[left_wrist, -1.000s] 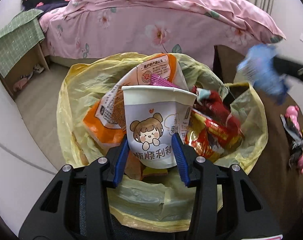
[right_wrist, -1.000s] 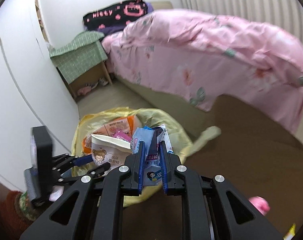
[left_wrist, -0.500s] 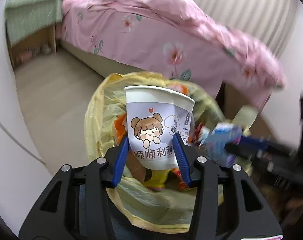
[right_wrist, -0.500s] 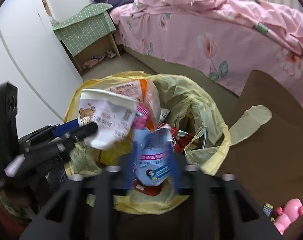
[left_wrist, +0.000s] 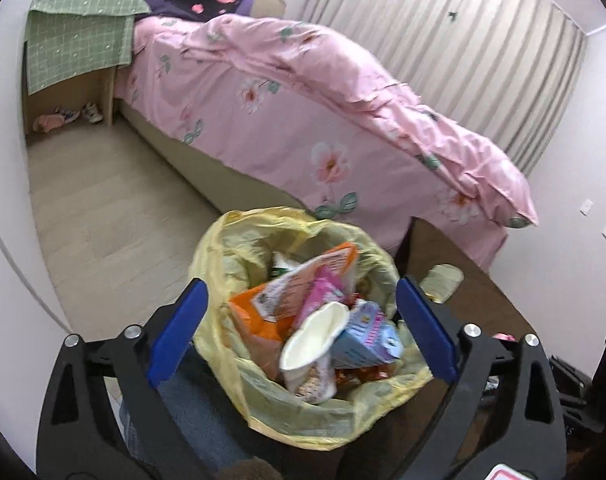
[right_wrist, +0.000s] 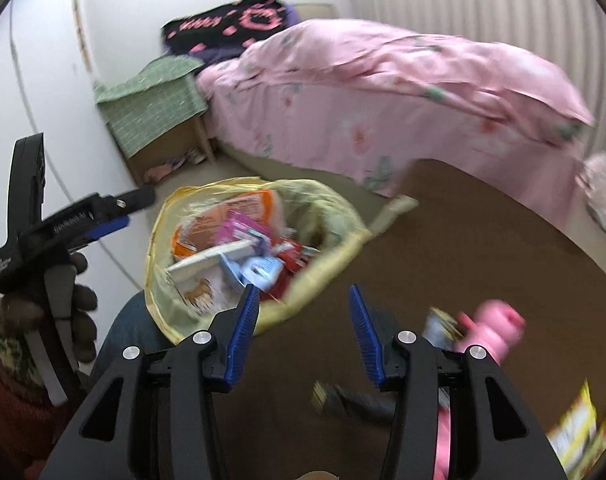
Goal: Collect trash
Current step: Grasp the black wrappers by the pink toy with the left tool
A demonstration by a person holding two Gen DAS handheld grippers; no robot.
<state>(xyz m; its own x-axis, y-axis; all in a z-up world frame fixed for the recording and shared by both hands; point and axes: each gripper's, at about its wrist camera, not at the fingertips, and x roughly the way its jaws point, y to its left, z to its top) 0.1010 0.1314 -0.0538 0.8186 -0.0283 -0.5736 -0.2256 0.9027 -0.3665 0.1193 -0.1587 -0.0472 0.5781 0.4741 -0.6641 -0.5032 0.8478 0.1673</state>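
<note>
A yellow trash bag [left_wrist: 239, 264] stands open at the edge of the brown table, full of wrappers. A white paper cup [left_wrist: 315, 352] lies on its side on top of the trash, beside a light blue wrapper [left_wrist: 367, 340]. My left gripper [left_wrist: 303, 320] is open and empty above the bag. In the right wrist view the bag [right_wrist: 335, 208] holds the cup [right_wrist: 207, 272] and blue wrapper [right_wrist: 259, 270]. My right gripper [right_wrist: 303, 316] is open and empty over the table beside the bag. The left gripper [right_wrist: 119, 210] shows at the left there.
A pink bottle [right_wrist: 491, 328] and yellow wrappers [right_wrist: 575, 428] lie on the brown table [right_wrist: 463, 248] at the right. A bed with a pink floral quilt [left_wrist: 323, 92] stands behind. A nightstand under green cloth [left_wrist: 71, 48] is at the far left.
Both grippers opened. The left let go of the paper cup and the right let go of the blue wrapper; both now lie in the bag. Both grippers drew back and up.
</note>
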